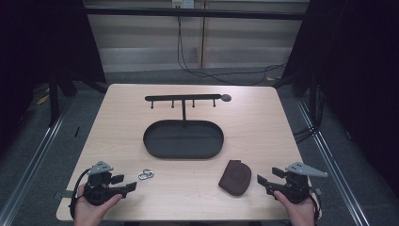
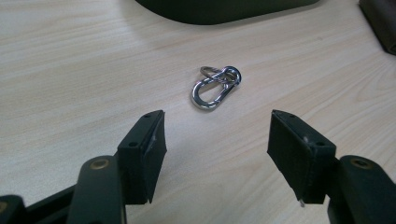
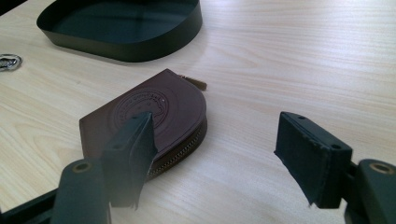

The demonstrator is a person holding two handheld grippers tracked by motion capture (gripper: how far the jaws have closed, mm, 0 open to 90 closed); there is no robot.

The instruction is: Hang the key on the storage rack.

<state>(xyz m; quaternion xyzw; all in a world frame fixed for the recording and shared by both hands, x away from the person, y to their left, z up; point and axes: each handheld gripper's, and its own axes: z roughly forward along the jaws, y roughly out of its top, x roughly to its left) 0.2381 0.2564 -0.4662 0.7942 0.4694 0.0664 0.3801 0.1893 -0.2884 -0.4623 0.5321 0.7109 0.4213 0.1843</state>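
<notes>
Left tongs (image 2: 217,140): held low at the near left of the pale wooden counter (image 1: 263,122), jaws apart with nothing between them.
Carabiner: a small shiny silver metal carabiner clip (image 2: 213,89) with a ring through one end lies flat on the counter just ahead of the left tongs, untouched.
Right tongs (image 3: 224,149): at the near right, jaws standing wide, empty.
Pouch: a dark brown leather zip pouch (image 3: 154,112) with a round embossed stamp lies just ahead of the right tongs; one jaw stands in front of its near edge, whether it touches I cannot tell.
Tray: a black oval metal tray (image 1: 183,139) sits mid-counter, beyond both things.
Rack: a black hook rack (image 1: 182,98) rises behind the tray.
</notes>
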